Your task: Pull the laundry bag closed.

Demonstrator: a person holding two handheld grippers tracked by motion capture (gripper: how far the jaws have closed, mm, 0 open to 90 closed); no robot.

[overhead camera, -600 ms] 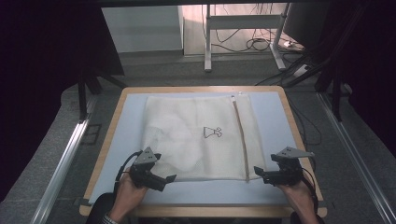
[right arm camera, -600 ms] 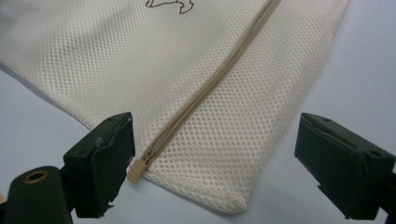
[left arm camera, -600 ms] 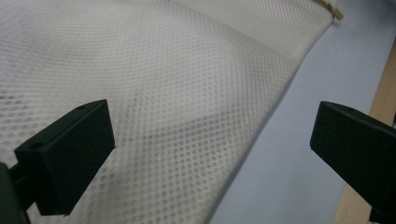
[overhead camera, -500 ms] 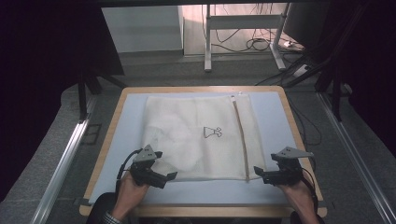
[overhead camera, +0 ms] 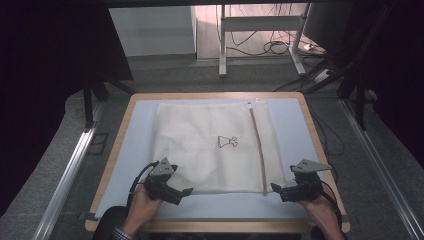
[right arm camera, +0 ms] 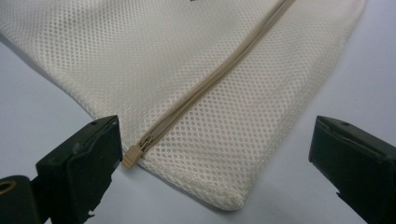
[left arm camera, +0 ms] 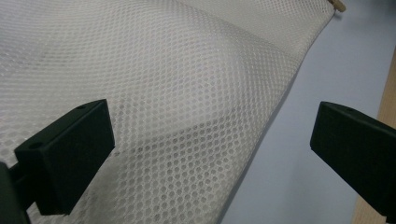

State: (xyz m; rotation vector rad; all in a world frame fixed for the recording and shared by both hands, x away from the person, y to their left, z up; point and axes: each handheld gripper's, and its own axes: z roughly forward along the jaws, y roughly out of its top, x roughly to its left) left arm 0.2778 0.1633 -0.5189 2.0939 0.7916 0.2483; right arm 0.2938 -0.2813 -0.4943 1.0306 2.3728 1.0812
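Observation:
A cream mesh bag [overhead camera: 205, 145] lies flat on the blue mat [overhead camera: 135, 150], with a small black print [overhead camera: 227, 141] in its middle. A tan zipper [overhead camera: 257, 145] runs down its right side. My left gripper [overhead camera: 184, 189] rests at the bag's near left corner, open, and its jaws stand wide over the mesh [left arm camera: 187, 107] without touching it. My right gripper [overhead camera: 276, 189] is at the near right corner, also open. The zipper pull [right arm camera: 131, 156] lies just beside its left jaw, and the bag's corner [right arm camera: 231, 200] sits between the jaws.
The mat sits in a wooden-rimmed table top [overhead camera: 120, 135]. Metal rails [overhead camera: 70, 170] run along both sides of the table. Desk legs and cables [overhead camera: 270, 47] stand on the floor beyond the far edge.
The left gripper has edged slightly to the right over the bag's near left corner. The right gripper has stayed where it was.

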